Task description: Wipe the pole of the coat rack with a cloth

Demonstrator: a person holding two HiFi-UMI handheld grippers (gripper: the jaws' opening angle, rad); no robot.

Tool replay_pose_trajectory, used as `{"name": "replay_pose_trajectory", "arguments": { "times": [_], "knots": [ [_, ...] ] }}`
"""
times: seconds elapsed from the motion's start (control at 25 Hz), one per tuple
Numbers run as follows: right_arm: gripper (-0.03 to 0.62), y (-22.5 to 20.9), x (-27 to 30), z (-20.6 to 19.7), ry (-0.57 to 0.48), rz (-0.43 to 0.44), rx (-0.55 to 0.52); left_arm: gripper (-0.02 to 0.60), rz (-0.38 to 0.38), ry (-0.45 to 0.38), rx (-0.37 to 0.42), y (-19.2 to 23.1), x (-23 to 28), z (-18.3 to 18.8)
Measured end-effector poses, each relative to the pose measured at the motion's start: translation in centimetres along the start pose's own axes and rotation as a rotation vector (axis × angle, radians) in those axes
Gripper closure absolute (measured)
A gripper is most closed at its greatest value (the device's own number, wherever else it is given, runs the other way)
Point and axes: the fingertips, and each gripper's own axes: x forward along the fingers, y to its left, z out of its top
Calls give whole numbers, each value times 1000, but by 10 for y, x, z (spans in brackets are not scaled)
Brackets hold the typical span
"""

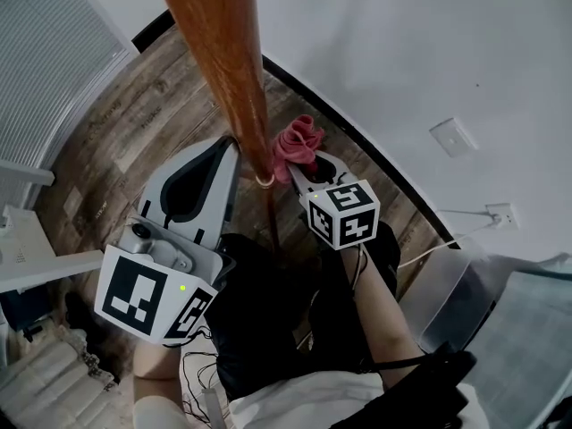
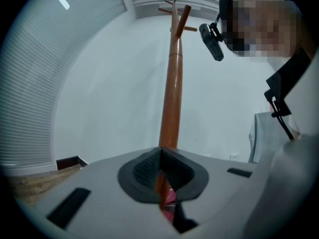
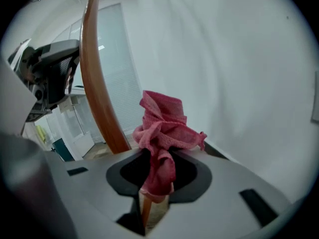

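Closest to the head camera, the left gripper (image 1: 234, 143) has its jaws closed on nothing, tips just beside the pole (image 1: 228, 70). That pole stands upright, long axis vertical, its pegs (image 2: 175, 6) high near the ceiling. Its foot is hidden behind the grippers and the person's dark trousers (image 1: 268, 320). On the pole's other side, the right gripper (image 1: 308, 164) is clenched on a bunched pink cloth (image 1: 298, 139), which sits against the wood. Plank floor (image 1: 134, 132) meets a white wall (image 1: 402, 52) along a black baseboard (image 1: 357, 141). Blinds (image 1: 45, 52) are cut off at the left edge.
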Motion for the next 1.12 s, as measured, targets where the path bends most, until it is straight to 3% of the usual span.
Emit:
{"name": "replay_pose_trajectory", "arguments": {
  "times": [0.56,1.12],
  "knots": [
    [484,44,-93,169,-154,9,-52,569,27,5,-95,-2,-20,76],
    [484,88,-199,272,-150,-28,-39,569,117,107,-208,-24,-56,152]
  ]
}}
